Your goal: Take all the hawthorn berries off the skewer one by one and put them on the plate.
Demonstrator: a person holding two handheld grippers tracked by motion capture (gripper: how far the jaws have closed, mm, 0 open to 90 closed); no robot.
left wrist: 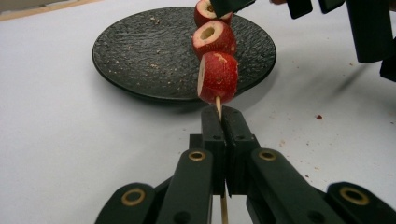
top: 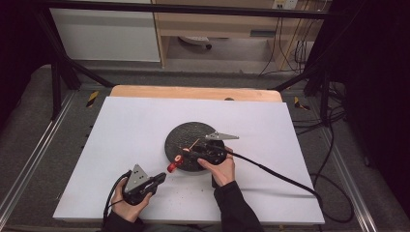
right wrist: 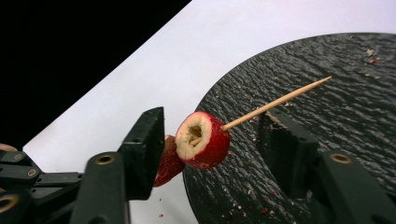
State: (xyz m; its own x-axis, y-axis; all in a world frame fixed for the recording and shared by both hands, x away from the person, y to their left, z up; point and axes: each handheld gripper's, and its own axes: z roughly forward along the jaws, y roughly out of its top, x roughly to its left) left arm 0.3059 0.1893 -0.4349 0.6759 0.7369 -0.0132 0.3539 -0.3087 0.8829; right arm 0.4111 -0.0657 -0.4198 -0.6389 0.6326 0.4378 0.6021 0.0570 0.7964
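A thin wooden skewer (left wrist: 218, 108) carries three red cored fruit pieces (left wrist: 217, 77) in a row and slants up over the edge of a dark round plate (left wrist: 149, 51). My left gripper (left wrist: 225, 112) is shut on the skewer's lower end, just below the lowest piece. My right gripper (right wrist: 212, 119) stands around the top fruit piece (right wrist: 203, 140), one jaw close beside it and the other well apart from it. The skewer's bare pointed end (right wrist: 280, 100) sticks out past that piece. In the high view the left gripper (top: 162, 178) sits near the table's front and the right gripper (top: 186, 153) at the plate's (top: 193, 133) near rim.
The plate rests on a white sheet (top: 125, 140) that covers the table, with red crumbs scattered on the plate and beside it. The right gripper's cable (top: 275, 174) trails off to the right across the sheet. Dark frame bars stand around the table.
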